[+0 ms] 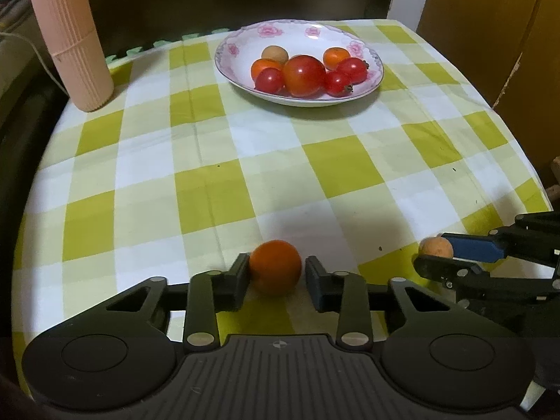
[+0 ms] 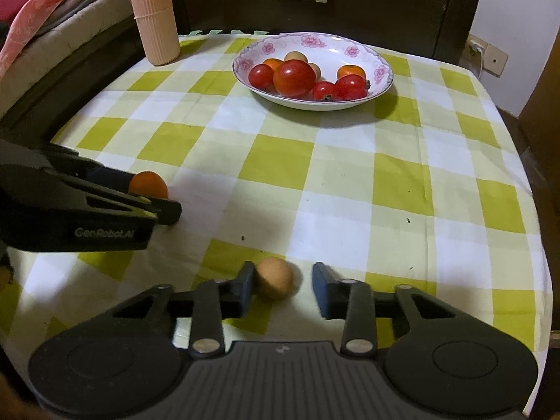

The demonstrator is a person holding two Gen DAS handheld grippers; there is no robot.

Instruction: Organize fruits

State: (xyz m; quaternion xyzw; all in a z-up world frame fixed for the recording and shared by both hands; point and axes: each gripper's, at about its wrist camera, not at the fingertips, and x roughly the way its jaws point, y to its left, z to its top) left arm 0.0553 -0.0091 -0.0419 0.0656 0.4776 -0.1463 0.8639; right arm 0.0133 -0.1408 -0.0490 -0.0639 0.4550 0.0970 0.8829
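Near the worktop's [image 1: 280,175] front edge, which is hidden, the left gripper [image 1: 277,270] brackets an orange fruit [image 1: 274,266] and the right gripper [image 2: 283,280] a brown fruit [image 2: 274,277]. Both are unclamped, with one finger touching. Clear cloth reaches to the plate [image 1: 219,61].

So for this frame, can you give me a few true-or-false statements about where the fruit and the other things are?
1. The flowered plate holds several red and orange fruits. True.
2. An orange fruit sits between the fingers of the left hand-held gripper. True.
3. The small tan fruit at the right hand-held gripper lies in the plate. False: it lies on the checked cloth, between that gripper's fingers.
4. The pink ribbed container lies on its side. False: it stands upright at the table's far left corner.
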